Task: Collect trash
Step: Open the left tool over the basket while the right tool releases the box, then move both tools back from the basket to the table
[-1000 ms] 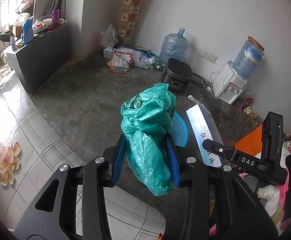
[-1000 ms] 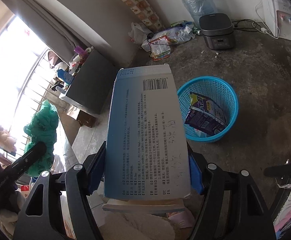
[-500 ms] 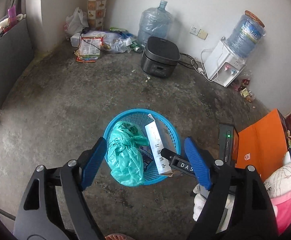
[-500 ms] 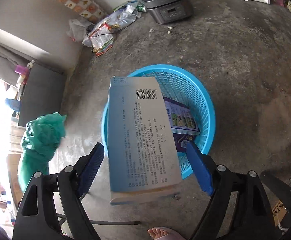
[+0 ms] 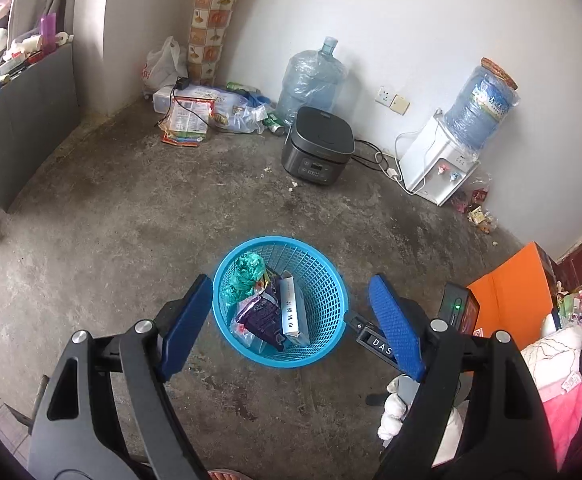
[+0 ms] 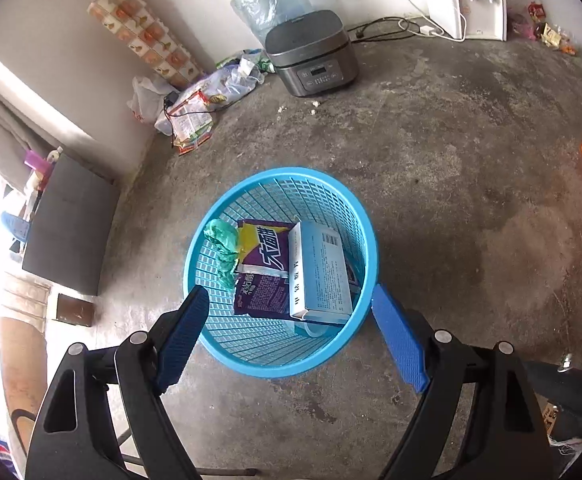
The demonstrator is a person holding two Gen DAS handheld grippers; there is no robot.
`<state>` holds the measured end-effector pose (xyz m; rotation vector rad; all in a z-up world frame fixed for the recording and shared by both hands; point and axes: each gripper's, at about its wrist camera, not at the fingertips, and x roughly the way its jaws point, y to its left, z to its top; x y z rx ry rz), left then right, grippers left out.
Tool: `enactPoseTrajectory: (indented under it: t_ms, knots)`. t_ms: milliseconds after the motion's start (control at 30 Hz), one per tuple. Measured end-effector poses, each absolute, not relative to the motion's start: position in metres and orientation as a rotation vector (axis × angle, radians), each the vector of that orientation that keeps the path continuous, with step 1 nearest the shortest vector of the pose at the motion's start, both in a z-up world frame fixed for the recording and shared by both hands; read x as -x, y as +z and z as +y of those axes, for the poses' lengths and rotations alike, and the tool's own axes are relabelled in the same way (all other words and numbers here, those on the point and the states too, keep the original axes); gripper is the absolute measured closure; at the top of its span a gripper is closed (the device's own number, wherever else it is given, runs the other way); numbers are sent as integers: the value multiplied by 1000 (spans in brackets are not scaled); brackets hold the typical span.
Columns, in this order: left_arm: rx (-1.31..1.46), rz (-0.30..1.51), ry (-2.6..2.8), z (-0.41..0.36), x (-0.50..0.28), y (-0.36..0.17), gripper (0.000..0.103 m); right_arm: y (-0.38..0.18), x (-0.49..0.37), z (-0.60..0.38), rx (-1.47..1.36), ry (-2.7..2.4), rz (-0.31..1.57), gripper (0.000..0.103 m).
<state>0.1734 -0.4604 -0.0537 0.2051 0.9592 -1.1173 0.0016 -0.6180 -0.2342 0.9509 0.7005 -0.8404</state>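
Your left gripper (image 5: 291,328) hangs over the blue mesh wastebasket (image 5: 323,280) with its jaws spread wide and nothing between them; they have just been opening. Inside the basket, from left to right, lie the crumpled green plastic bag (image 5: 245,276) against the left wall, a purple snack packet (image 5: 261,314) in the middle, and the white-and-blue medicine box (image 5: 293,308) leaning on its edge beside the packet. Further right, your right gripper (image 6: 291,332) also points down at the same basket, jaws wide apart and empty, having just been opening too. From that view the box (image 6: 325,272) rests on the right side of the basket, touching the purple packet. Your gloved hand (image 5: 391,408) shows at the lower right of the left view.
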Motion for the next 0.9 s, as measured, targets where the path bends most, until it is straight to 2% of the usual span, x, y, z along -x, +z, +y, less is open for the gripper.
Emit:
enactPoseTrajectory:
  t_ms: [67,233,300,467,733,900]
  knots:
    - [-178,915,-1122,-441,-170,-35,20,-210,-4,-605,-869,-836,664,22]
    - [-98,821,-1096,-382,-162,11,16,-152,-10,-568,-653,-820,590,21]
    - [-58,778,-1072,-357,-161,26,13,-129,-12,-553,-580,-815,570,11]
    - [36,683,-945,-298,-159,57,10,-85,-15,-522,-461,-775,521,7]
    - [65,749,-754,-221,-168,69,10,-28,-28,-469,-422,-561,467,7]
    - [92,718,-687,-156,-170,70,10,-1,-49,-436,-443,-380,490,7]
